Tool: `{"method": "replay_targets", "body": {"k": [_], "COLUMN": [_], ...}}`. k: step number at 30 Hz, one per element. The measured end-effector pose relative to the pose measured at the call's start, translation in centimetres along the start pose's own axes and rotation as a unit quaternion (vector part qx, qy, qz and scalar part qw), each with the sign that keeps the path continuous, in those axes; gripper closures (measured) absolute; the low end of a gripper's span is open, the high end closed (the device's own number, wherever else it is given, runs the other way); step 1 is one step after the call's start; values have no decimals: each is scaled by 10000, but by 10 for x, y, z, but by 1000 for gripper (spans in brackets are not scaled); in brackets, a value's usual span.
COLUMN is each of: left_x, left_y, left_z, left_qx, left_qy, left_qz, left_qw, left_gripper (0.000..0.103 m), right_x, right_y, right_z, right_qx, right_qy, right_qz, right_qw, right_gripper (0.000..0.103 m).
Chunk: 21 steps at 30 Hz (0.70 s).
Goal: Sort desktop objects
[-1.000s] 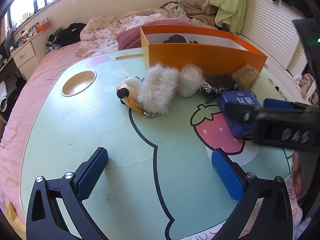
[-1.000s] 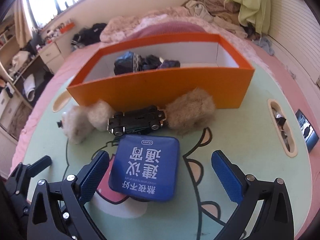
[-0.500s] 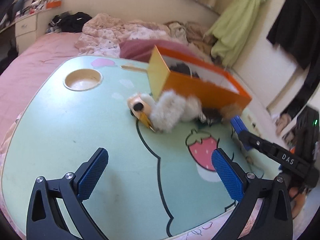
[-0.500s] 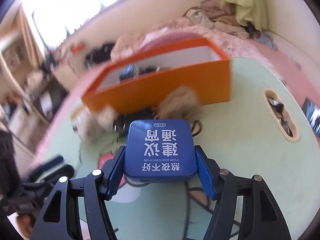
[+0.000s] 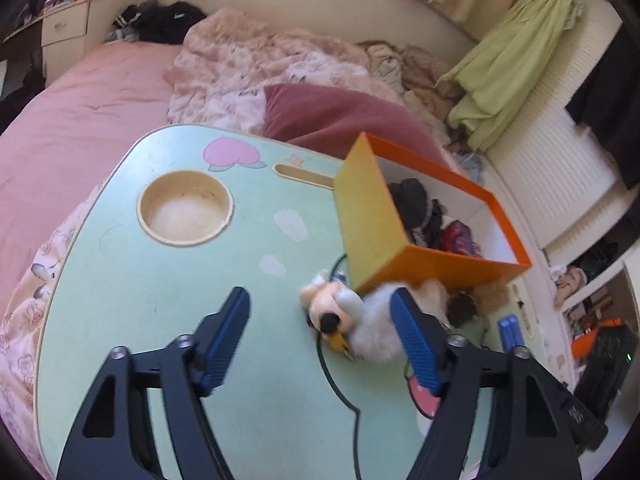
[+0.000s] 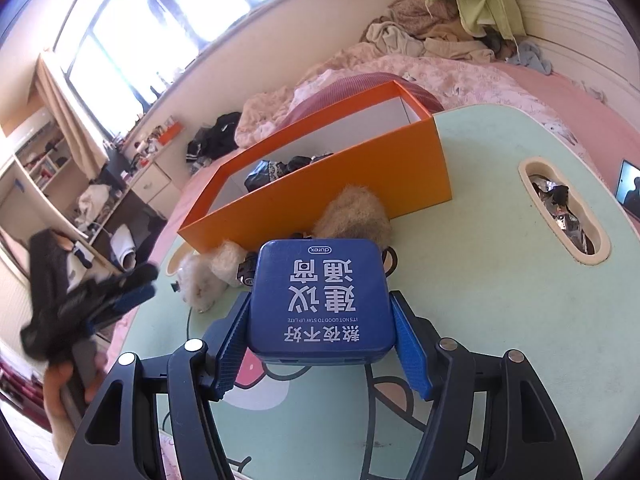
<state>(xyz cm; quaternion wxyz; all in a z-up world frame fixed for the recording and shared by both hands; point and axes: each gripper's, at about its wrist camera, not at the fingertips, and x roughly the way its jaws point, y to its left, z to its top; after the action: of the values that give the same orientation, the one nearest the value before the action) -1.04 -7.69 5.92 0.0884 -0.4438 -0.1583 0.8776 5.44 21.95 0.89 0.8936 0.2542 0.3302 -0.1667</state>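
Observation:
My right gripper is shut on a blue square tin with white lettering and holds it just above the mint-green table. Behind the tin lie a brown fluffy ball and a black toy car, which is mostly hidden. An orange box with dark items inside stands beyond them. My left gripper hovers over a white plush toy. Its jaws are closing with the plush between them: the right pad is at the fur and the left pad is well clear.
A round cup recess is sunk into the table's left side. A long slot on the right holds crumpled foil. The table sits on a pink bed with blankets and a maroon pillow behind the box.
My right gripper closed on the blue tin and raised it off the table. My left gripper swung over to the plush toy and its jaws narrowed.

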Motion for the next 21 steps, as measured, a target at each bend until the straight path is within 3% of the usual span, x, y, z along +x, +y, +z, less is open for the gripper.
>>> {"method": "replay_targets", "body": {"k": [5,7,10,15,21], "left_x": [36,37,34,7,-58], "left_y": [-14,-25,-38,-30,-28], "left_z": [0,-7,-25,-47,-52], "left_qx": [355,755,1303,1168,983], "left_qy": [384,178,-26,-48,-841], "left_qz": [346,774,1347,580,217], "left_qw": [9980,9940,9823,9915,9914], "left_gripper": [44,46,60,60,60], "right_x": [0,0,-1,-2,-15], "right_y": [-2,-2,-2,-2,-1], "right_z": [1,1,0,0,2], "right_qx": [7,15,19,6,-3], "right_qy": [20,27,38,5,-287], "right_qz": [30,41,50,57,171], "right_qw": [10000,10000,10000,10000,9994], "right_gripper": [37,37,37,37,37]}}
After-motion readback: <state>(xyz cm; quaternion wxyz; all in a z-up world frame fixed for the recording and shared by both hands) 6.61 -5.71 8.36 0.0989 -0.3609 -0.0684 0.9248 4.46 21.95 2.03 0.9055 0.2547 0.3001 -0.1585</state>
